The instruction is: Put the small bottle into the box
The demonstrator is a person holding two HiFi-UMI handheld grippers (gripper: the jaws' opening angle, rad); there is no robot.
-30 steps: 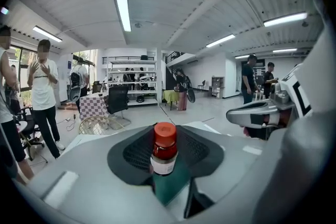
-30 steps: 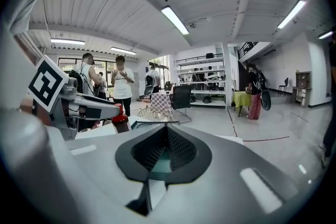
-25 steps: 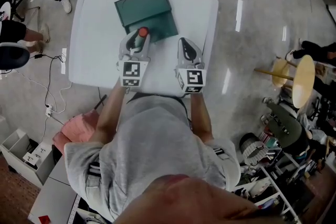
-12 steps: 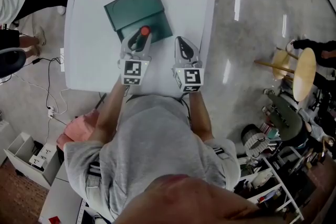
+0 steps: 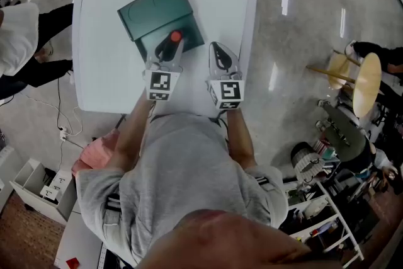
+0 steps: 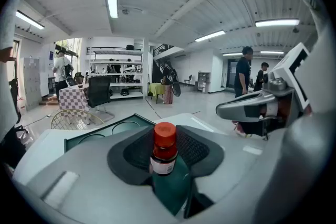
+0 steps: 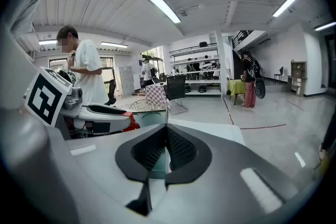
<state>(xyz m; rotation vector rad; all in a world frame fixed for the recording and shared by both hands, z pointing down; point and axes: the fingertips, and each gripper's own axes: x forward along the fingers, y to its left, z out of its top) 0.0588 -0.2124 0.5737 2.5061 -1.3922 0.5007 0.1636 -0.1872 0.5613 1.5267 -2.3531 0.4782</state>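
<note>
Left gripper [image 5: 165,52] — small bottle [image 6: 164,150] clamped, box [image 5: 154,9] near

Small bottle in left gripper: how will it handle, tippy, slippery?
Likely rigid: the small bottle keeps its shape in the left gripper. Tall and narrow, so probably tippy upright. Round body may roll if it topples in the green box.

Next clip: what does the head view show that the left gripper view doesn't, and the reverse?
Only the head view: the whole white table and the person's grey shirt. Only the left gripper view: the white label on the small bottle, and shelves across the room. Both: that red-capped bottle clamped in the left claw, the open green box beyond it, and the shut right claw.
</note>
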